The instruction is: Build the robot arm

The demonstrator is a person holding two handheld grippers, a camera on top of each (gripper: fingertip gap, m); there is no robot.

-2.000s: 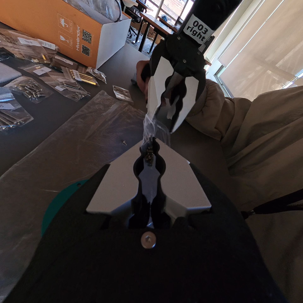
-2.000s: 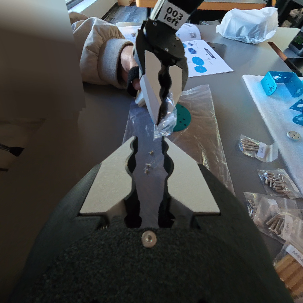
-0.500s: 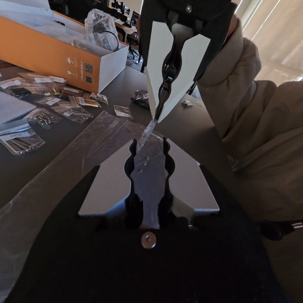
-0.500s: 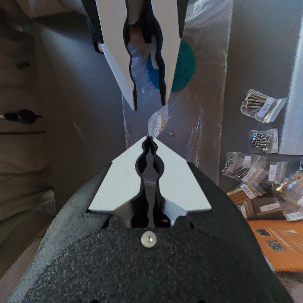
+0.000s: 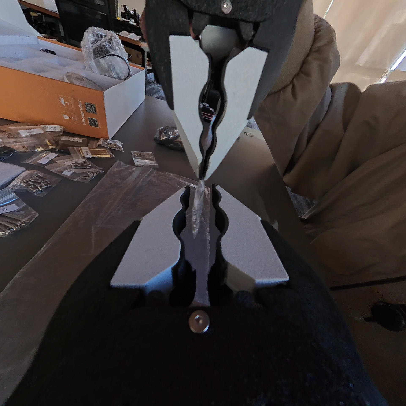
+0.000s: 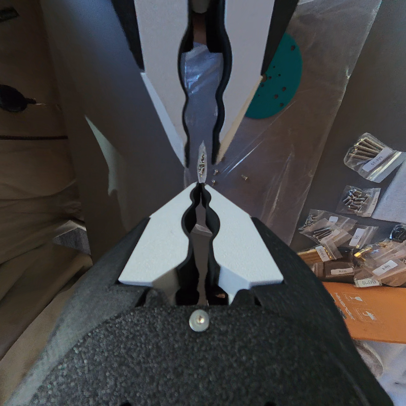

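My right gripper [image 6: 201, 185] is shut on the edge of a small clear bag of screws [image 6: 202, 162]. In the left wrist view it comes down from above [image 5: 203, 178], with the bag [image 5: 198, 206] hanging from its tips. My left gripper [image 5: 201, 189] is open, its fingers on either side of the bag and apart from it. In the right wrist view the left gripper [image 6: 200, 164] enters from the top. A few loose screws [image 6: 243, 177] lie on a large clear plastic sheet [image 5: 109, 208] that covers a teal disc [image 6: 276, 87].
An orange and white box [image 5: 50, 105] stands at the back left. Several labelled bags of screws and spacers [image 5: 33, 184] lie on the grey table, and they also show in the right wrist view [image 6: 373, 158]. A crumpled dark bag [image 5: 168, 136] and a person's beige sleeve [image 5: 307, 87] are close by. Both grippers' tips are close together, under 4 cm apart.
Two seconds ago the left gripper held the bag and the right was open. The right now grips it. The left has let go, and its open fingers have since narrowed around the bag.
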